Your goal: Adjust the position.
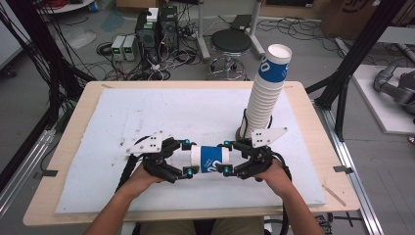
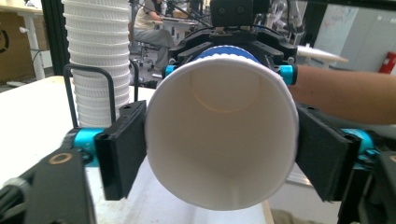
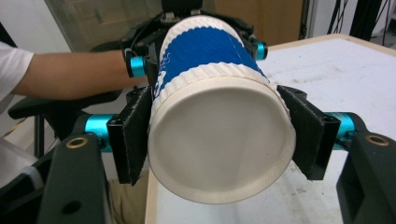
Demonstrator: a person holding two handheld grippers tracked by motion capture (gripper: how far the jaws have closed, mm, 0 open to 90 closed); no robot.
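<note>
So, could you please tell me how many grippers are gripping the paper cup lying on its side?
2: the left gripper clamps the paper cup at its open mouth end, the right gripper at its base end.

Even bright indoor light, soft shadows; gripper views soft-focused up close.

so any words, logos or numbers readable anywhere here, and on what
No text can be read in full.
White print on the blue band of the held cup: too blurred to read.
White print on the blue band of the top cup of the stack: a partial round mark, not legible.
Dark mark on the cardboard box at the top right: cut off, unreadable.
</note>
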